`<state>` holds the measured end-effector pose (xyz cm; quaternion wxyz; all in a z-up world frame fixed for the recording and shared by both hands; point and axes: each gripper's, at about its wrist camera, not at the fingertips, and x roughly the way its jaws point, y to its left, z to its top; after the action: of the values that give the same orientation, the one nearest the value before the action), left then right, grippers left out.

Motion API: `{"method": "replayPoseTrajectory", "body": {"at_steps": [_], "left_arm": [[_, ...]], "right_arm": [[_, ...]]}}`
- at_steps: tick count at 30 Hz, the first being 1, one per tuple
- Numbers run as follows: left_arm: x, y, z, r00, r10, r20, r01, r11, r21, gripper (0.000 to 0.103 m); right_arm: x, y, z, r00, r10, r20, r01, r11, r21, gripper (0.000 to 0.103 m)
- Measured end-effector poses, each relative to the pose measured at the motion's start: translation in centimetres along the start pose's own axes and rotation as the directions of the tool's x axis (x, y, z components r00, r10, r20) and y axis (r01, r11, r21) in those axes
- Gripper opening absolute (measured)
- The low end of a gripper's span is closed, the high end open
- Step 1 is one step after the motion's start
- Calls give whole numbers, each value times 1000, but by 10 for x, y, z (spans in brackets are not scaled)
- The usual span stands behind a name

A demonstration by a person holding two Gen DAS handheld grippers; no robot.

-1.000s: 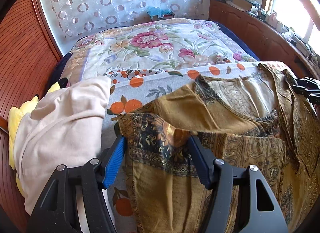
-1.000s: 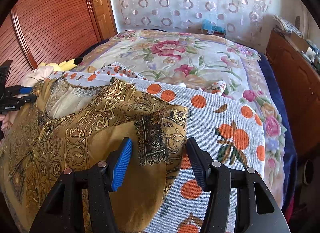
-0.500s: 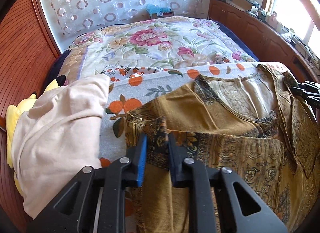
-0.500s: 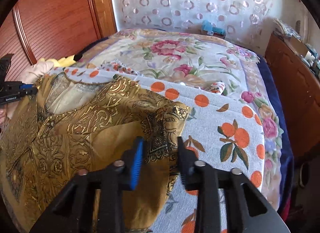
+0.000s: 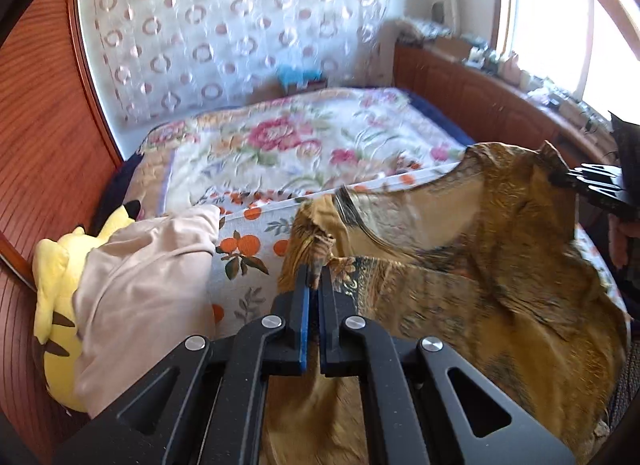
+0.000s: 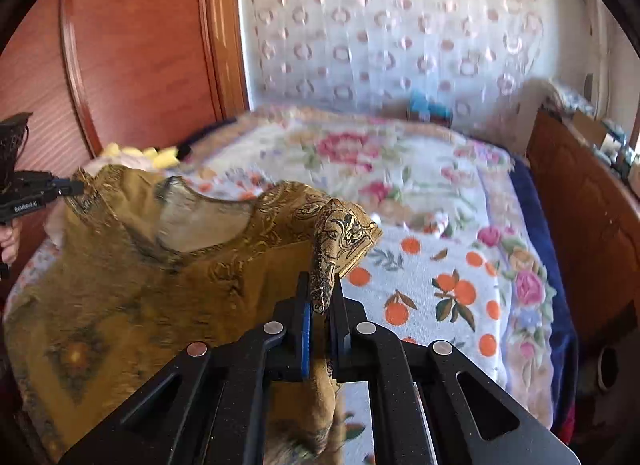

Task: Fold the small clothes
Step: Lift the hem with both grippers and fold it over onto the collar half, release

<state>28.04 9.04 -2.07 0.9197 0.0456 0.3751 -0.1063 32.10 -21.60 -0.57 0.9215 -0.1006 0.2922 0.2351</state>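
Observation:
A mustard-gold patterned top (image 5: 472, 265) hangs stretched between my two grippers above the bed. My left gripper (image 5: 314, 277) is shut on its left shoulder or sleeve edge. My right gripper (image 6: 320, 285) is shut on the opposite sleeve edge, and the top (image 6: 160, 277) spreads to its left with the neckline facing up. The right gripper also shows at the right edge of the left wrist view (image 5: 592, 185). The left gripper shows at the left edge of the right wrist view (image 6: 60, 187).
An orange-print white cloth (image 6: 432, 289) covers the near part of the floral bedspread (image 5: 288, 145). A folded beige garment (image 5: 136, 289) lies on a yellow plush toy (image 5: 56, 297) at the left. A wooden wardrobe (image 6: 132, 45) stands left, a wooden cabinet (image 5: 480, 101) right.
Both grippers closed on the top's sleeve edges and lifted it off the bed; the garment now hangs raised between them.

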Motion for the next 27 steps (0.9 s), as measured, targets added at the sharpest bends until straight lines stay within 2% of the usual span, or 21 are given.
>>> {"method": "replayPoseTrajectory", "body": {"at_steps": [5,10,14,18,22,27], "left_arm": [[-54,-11,-37,997,-34,74,35,999,-10,4],[-88,-18,-92,995,-49,91,53,998,-42,4],[-107,-18,-140,996,-34,83,42,995,-96,4],[-123,-5,-172,996,-20,90,35,985,-172,4],[-140,9,-196,995,-1,98,25,970,-243,4],[-145,8,-217,997,21,79,1,963,-271,4]], "right_arm": [[-53,23,-27,998,23,57,-22,1000,-17,6],[-103,42,-76,994,60,86,-59,998,-14,6],[-135,51,-124,994,78,74,-78,997,-8,6],[-170,56,-169,995,84,51,-84,996,-3,6],[-196,52,-196,994,107,21,-108,993,40,6],[-216,50,-223,989,146,-21,-144,987,78,6]]}}
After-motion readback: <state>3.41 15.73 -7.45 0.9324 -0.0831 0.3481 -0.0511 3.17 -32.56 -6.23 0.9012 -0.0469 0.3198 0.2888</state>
